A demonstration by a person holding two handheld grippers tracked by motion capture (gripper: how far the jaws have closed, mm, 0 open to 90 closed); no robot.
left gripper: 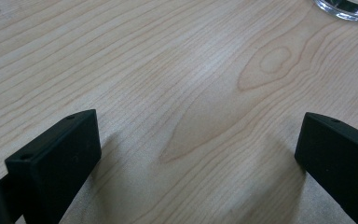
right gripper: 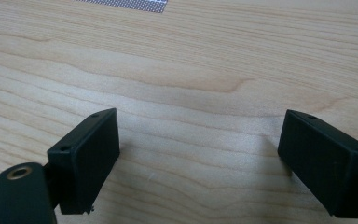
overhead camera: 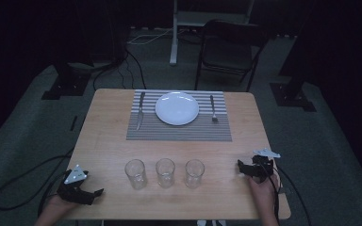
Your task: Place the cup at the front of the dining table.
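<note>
A: Wood grain ran across the bare table (overhead camera: 108, 141), and both tools rested low on it near the bottom edge of the high view. Why there?

B: Judged as a ready position. The left gripper (overhead camera: 90, 194) sat at the lower left of the frame and the right gripper (overhead camera: 243, 168) at the lower right, one on either side of the row of glasses and apart from them. Each hand could thus reach the nearest glass without crossing the other.

A: State of the jaws?

B: On both grippers the jaws stood wide apart, holding nothing. In each gripper view, bare wood lay between them. They appeared to rest on or just above the table; contact could not be confirmed.

A: Location of the glasses?

B: Three stood upright in the lower centre of the high view: the left glass (overhead camera: 135, 173), the middle glass (overhead camera: 165, 172) and the right glass (overhead camera: 194, 173). A glass base showed at the upper right of the left gripper view.

A: And beyond them?

B: A striped mat (overhead camera: 179, 133) in the centre of the frame carried a white plate (overhead camera: 177, 108), with a knife (overhead camera: 140, 111) to its left and a fork (overhead camera: 213, 109) to its right, set as a place setting.
</note>
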